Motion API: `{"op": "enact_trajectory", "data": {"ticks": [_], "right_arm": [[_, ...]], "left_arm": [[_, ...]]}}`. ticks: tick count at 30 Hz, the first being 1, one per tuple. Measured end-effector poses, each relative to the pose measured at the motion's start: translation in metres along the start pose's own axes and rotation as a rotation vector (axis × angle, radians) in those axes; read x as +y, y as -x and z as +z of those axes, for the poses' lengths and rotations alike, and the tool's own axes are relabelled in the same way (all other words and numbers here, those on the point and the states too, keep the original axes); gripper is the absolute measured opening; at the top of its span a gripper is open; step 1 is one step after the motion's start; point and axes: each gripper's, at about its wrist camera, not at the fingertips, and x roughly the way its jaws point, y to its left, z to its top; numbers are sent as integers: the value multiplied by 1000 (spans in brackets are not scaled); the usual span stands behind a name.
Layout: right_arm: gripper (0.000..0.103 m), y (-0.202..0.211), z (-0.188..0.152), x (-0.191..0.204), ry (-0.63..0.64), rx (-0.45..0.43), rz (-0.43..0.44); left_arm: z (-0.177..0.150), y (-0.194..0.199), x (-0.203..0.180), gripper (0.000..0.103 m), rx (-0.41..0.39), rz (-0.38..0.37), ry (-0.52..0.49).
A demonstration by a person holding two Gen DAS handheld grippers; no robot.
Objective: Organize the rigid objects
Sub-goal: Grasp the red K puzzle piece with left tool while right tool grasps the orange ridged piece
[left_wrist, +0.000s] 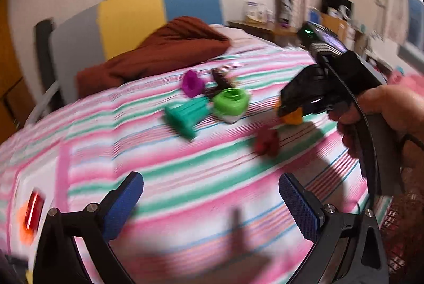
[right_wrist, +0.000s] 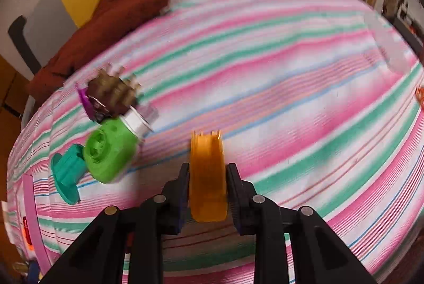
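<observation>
Right gripper [right_wrist: 208, 191]: jaws pinched onto the orange plastic part [right_wrist: 208, 178], one pad on each flat side. The part stands on edge between the pads, its toothed end pointing away from the camera. In the left wrist view that gripper [left_wrist: 285, 109] sits low over the striped bedsheet [left_wrist: 185, 178], with the orange part [left_wrist: 291, 118] showing just under its tips and a hand [left_wrist: 381, 114] wrapped around the grip.

Left gripper [left_wrist: 210, 204]: jaws spread wide, nothing between the blue pads [left_wrist: 124, 207], only sheet below. Frame is motion-blurred.

Landmark = green ring-shaped part [right_wrist: 108, 154], lying on the sheet:
- orange part: to its right in the right wrist view, apart from it, not touching.
- teal flanged spool [right_wrist: 67, 175]: just beside it on the left, touching or nearly so; blur prevents a firm call.
- white cylinder [right_wrist: 137, 122]: against its far side.
- brown toothed part [right_wrist: 111, 93]: beyond it, next to the white cylinder.
- purple part [right_wrist: 86, 102]: beyond it, at the brown part's left edge.
- dark red part [left_wrist: 266, 143]: seen only in the left wrist view, nearer the camera than the green part [left_wrist: 230, 101] and to its right, well apart, below the right gripper.
- rust-brown blanket [right_wrist: 111, 11]: bunched at the far-left end of the bed, well beyond the cluster.
- red and orange item [left_wrist: 31, 212]: far left edge of the left wrist view, too blurred to identify.
</observation>
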Motion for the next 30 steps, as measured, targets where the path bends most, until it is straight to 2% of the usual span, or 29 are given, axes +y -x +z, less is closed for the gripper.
{"op": "enact_trajectory", "data": {"ticks": [7,12,18,20,21,23,25,30], "right_arm": [[26,-1,6,-9,-44,-2,48],[26,0,4,-6,-27,-6,36],[26,-2,7,-4,-25,-9,31],[26,0,5,-7,-27,-10,31],[26,0,5,-8,-30,-10,34],[26,0,6,-8,-34,-9,35],[26,-2,6,-7,-31,-10,32],[26,-4,6,-6,-28,-14,32]], "left_arm": [[20,-55,-29,103,87,-16,-105],[23,-73,-35,101,113,-73,-81],[33,-85,-37,82,121,-144,-1],[34,-90,-42,74,133,-150,-9],[33,-94,-44,65,148,-151,-15],[31,-94,-48,61,143,-136,-30],[29,-90,-51,33,128,-154,-47],[22,-79,-50,33,105,-171,-51]]}}
